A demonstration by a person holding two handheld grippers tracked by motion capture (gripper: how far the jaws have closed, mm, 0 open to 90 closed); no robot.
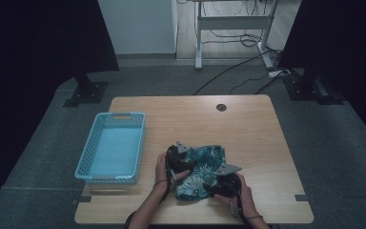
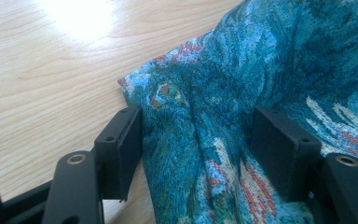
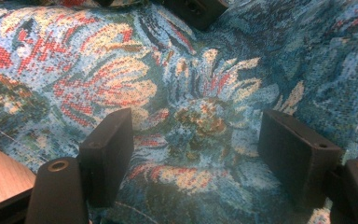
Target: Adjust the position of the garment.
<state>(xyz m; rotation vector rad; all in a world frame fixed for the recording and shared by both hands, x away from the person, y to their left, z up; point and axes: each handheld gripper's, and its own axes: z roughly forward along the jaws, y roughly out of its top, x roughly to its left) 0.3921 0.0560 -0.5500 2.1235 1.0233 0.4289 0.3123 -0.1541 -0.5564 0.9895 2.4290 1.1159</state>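
The crumpled teal cloth with a red and cream flower print lies bunched on the pale wooden desk, between the two claws. It looks soft, light and floppy, so a pinch on a raised fold or the hem should serve best. The left claw straddles a ridge, jaws apart. The right claw stands wide over the weave, gripping nothing. A light blue plastic basket sits beyond the left claw.
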